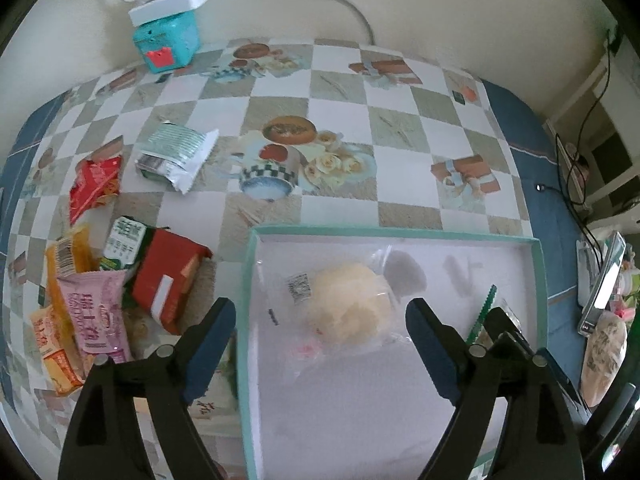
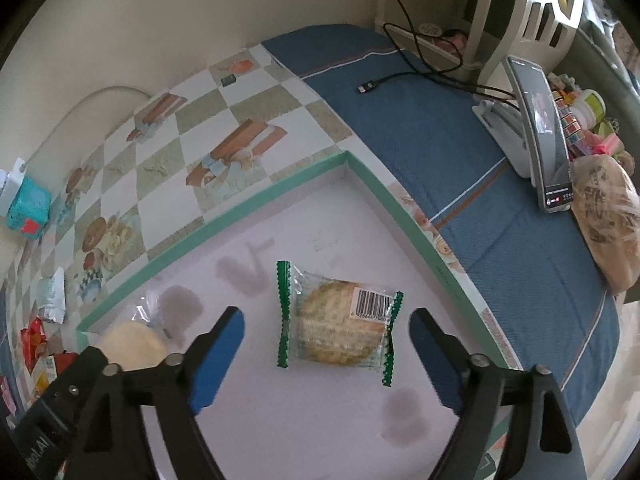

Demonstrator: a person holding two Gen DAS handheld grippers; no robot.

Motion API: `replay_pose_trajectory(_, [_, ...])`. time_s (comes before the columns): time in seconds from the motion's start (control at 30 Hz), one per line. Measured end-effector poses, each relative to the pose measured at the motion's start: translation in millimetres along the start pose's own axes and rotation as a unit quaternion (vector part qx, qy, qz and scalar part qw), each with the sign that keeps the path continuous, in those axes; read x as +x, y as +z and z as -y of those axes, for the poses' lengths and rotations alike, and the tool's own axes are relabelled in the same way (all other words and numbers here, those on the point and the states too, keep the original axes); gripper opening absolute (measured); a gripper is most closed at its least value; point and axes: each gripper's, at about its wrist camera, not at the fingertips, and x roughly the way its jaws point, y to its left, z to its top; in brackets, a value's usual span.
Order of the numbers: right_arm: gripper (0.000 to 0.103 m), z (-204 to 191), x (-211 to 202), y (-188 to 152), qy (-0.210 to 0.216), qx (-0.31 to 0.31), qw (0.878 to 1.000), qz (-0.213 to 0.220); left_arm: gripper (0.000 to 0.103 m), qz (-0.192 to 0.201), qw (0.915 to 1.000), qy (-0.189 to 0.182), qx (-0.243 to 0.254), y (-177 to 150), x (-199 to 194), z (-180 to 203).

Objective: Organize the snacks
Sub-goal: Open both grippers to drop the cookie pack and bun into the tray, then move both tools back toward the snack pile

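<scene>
hovering over the box (image 1: 536, 276), both grippers are standing wide and empty: left gripper (image 1: 320, 316) above the bun (image 1: 348, 308), right gripper (image 2: 326, 326) above the biscuit (image 2: 340, 326); both snacks are lying inside.

Cream wall (image 1: 400, 0) behind a checkered tablecloth (image 1: 400, 128); possibly white shelving (image 2: 476, 12) beyond.

Only "BoLAI" reads clearly, on the left gripper (image 2: 44, 436) body; the snack packets' (image 1: 96, 312) print stays illegible.
</scene>
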Motion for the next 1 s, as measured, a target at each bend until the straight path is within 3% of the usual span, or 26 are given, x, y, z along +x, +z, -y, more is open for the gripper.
replay_pose_trajectory(0.07, [0.103, 1, -1, 1, 0.002, 0.003, 1.000, 0.003, 0.089, 0.004, 1.0000, 0.000, -0.007, 1, -3, -5])
replay_pose_trajectory(0.17, [0.103, 1, -3, 1, 0.004, 0.004, 1.000, 0.004, 0.098, 0.014, 0.9997, 0.007, -0.020, 4, -8, -15])
replay_pose_trajectory(0.77, [0.103, -32, -66, -5, 0.048, -0.030, 0.996, 0.070, 0.098, 0.092, 0.9882, 0.085, -0.088, 3, -67, -98])
replay_pose_trajectory(1.0, [0.103, -45, -94, -16, 0.053, -0.047, 0.992, 0.101, 0.098, 0.126, 0.9835, 0.093, -0.091, -5, -90, -115])
